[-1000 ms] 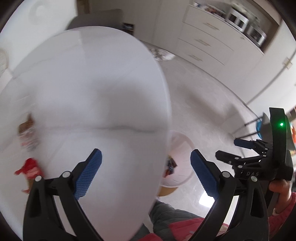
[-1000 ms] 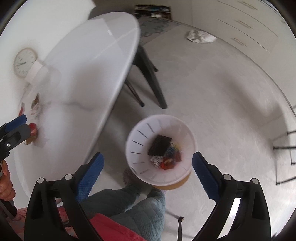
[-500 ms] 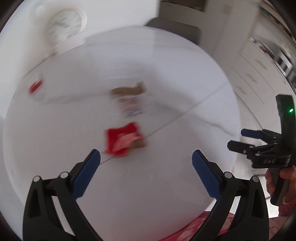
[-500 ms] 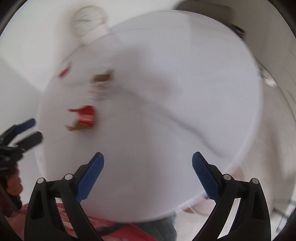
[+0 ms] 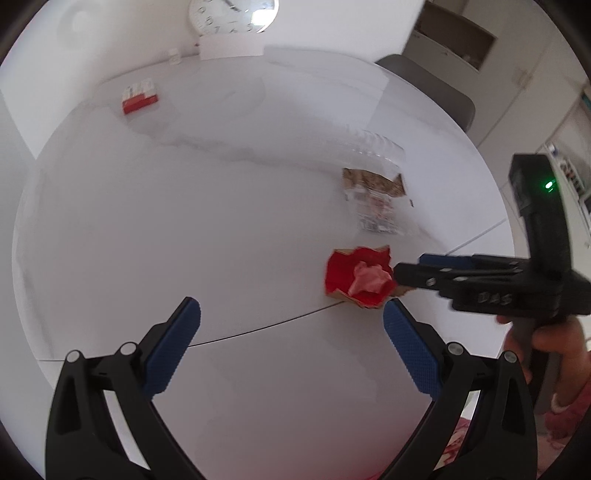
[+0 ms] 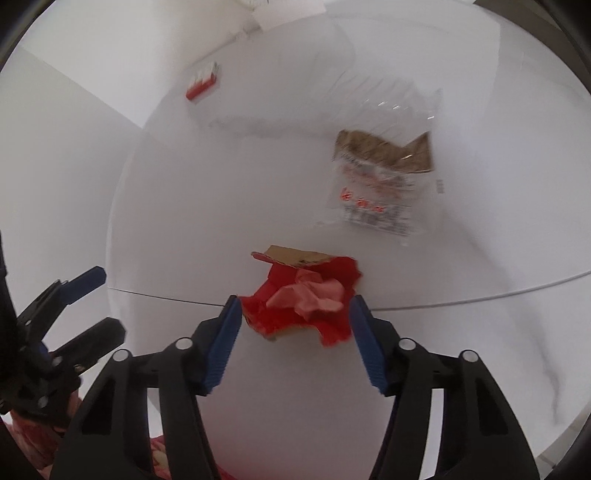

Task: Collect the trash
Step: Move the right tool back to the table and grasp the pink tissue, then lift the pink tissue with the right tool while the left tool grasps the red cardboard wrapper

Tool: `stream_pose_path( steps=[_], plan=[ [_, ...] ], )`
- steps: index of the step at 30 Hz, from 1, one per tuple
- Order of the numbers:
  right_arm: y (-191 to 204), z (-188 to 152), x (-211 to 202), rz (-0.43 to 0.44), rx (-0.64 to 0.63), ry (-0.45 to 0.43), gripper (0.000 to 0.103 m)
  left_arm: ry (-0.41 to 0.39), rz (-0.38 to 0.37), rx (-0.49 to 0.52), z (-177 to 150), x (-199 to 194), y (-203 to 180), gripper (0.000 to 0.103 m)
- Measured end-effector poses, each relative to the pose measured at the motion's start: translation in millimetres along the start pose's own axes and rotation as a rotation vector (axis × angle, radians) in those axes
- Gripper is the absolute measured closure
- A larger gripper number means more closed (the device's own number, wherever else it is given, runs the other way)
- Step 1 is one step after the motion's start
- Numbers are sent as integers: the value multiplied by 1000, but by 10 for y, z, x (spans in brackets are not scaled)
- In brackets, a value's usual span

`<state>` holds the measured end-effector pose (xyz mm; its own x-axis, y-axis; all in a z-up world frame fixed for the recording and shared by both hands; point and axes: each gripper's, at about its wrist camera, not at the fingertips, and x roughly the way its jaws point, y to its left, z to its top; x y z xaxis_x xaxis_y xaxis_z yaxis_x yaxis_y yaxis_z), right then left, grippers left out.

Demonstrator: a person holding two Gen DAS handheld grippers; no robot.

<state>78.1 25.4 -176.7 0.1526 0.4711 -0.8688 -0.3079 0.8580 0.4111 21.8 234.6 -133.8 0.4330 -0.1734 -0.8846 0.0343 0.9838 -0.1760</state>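
Note:
A crumpled red wrapper with pink paper (image 5: pixel 356 277) (image 6: pixel 303 299) lies on the white round table (image 5: pixel 184 221) by a seam line. My right gripper (image 6: pixel 295 306) points down at it, one pad on each side of the wrapper. Its jaws are closing, and I see no firm squeeze on the paper. In the left wrist view the right gripper (image 5: pixel 406 275) comes in from the right, held by a hand (image 5: pixel 546 339). My left gripper (image 5: pixel 291 314) hangs open over bare table, nothing between its fingers. A clear snack packet with a brown top (image 5: pixel 375 203) (image 6: pixel 380 184) lies beyond the wrapper.
A small red and white box (image 5: pixel 139 96) (image 6: pixel 202 83) sits far back on the table near the wall. A clock (image 5: pixel 232 14) leans behind it. A grey chair (image 5: pixel 424 85) stands at the far side.
Both grippers swung from the floor bin and table edge to over the table. The right gripper's jaws have narrowed around the red wrapper. The left gripper stayed wide open.

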Motion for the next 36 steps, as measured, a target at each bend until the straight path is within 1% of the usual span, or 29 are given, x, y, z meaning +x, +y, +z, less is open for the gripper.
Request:
stream_pose_path(
  steps=[1,2,11,15,16,17,18,22,25,31,32,36],
  plan=[
    [31,21,74,-8,-6,17,50,2,-9,-14,4,29,37,8],
    [48,45,128,-12,-10,28,51,6,-14,-22,12,62,28,8],
    [148,114,534,-113,-47,105,51,44,-30,-23,66,284,103,8],
    [176,116,636,-132,-58,120,52,45,-31,-26,97,328,130,8],
    [172,110,642,-136,-60,118,57,44,-30,-26,98,334,133,8],
    [171,109,643,-142,-63,115,60,45,-28,-25,95,340,134,8],
    [162,106,641,-143,-62,114,67,46,-27,-26,89,344,135,8],
    [89,113,627,-121,-34,110,70,52,-28,-39,67,356,140,8],
    [60,139,611,-107,-17,106,71,50,-25,-42,53,347,143,8],
    [59,122,500,-27,11,113,71,44,-23,-51,29,309,130,8],
    [63,115,463,-8,17,116,71,43,-27,-50,27,303,127,8],
    [63,76,313,21,38,114,71,45,-62,-13,28,302,81,8]
  ],
)
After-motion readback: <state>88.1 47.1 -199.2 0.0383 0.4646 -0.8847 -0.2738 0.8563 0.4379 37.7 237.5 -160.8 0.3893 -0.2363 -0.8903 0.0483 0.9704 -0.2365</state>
